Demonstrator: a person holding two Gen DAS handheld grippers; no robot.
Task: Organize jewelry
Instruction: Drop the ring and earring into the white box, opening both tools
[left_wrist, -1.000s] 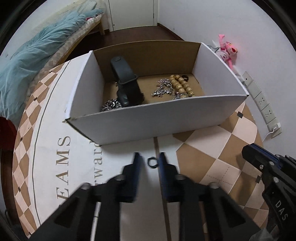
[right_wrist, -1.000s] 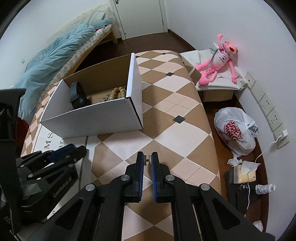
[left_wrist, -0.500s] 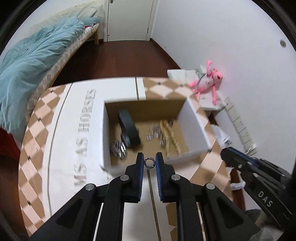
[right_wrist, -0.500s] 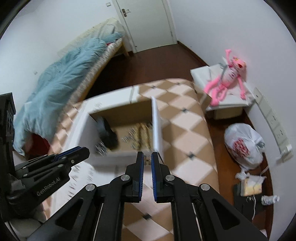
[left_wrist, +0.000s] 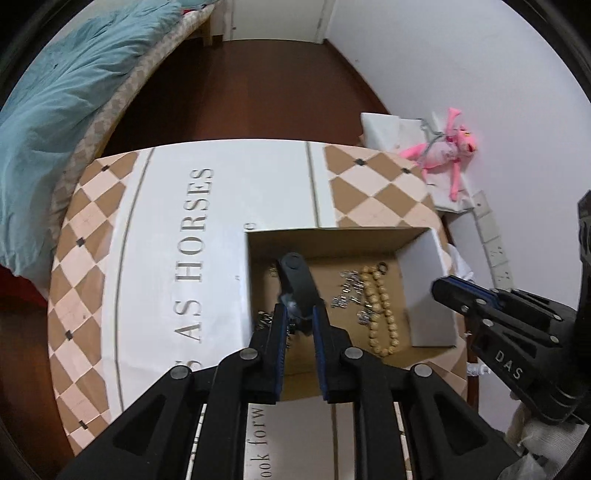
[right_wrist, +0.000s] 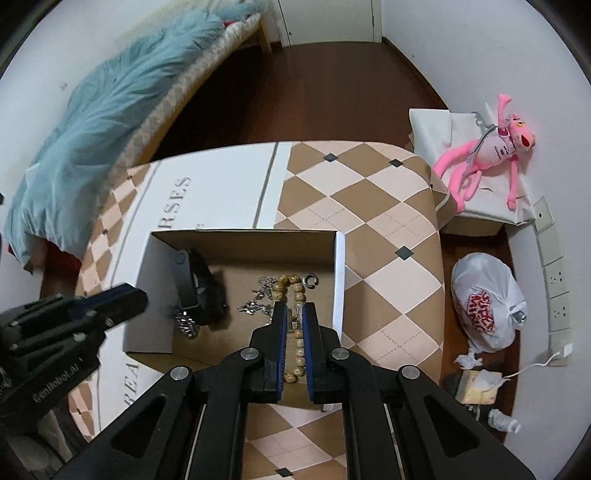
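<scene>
An open cardboard box (left_wrist: 424, 295) (right_wrist: 340, 280) stands on the table. In it lie a black wristband (left_wrist: 297, 284) (right_wrist: 195, 284), a wooden bead bracelet (left_wrist: 380, 314) (right_wrist: 295, 288), silver chains (left_wrist: 347, 291) (right_wrist: 258, 299) and a small dark ring (right_wrist: 311, 280). My left gripper (left_wrist: 298, 314) hovers over the box, jaws slightly apart; the small ring it held no longer shows between them. My right gripper (right_wrist: 294, 314) hovers over the beads, shut on a small gold piece (right_wrist: 294, 318).
The table (left_wrist: 155, 258) has a checkered cloth with printed lettering. A bed with a blue blanket (left_wrist: 55, 92) is at left. A pink plush toy (right_wrist: 491, 147), a white plastic bag (right_wrist: 487, 302) and wall sockets are at right.
Both grippers have risen and moved forward over the box. The small ring seen between the left jaws earlier is gone from them, and they have opened a little.
</scene>
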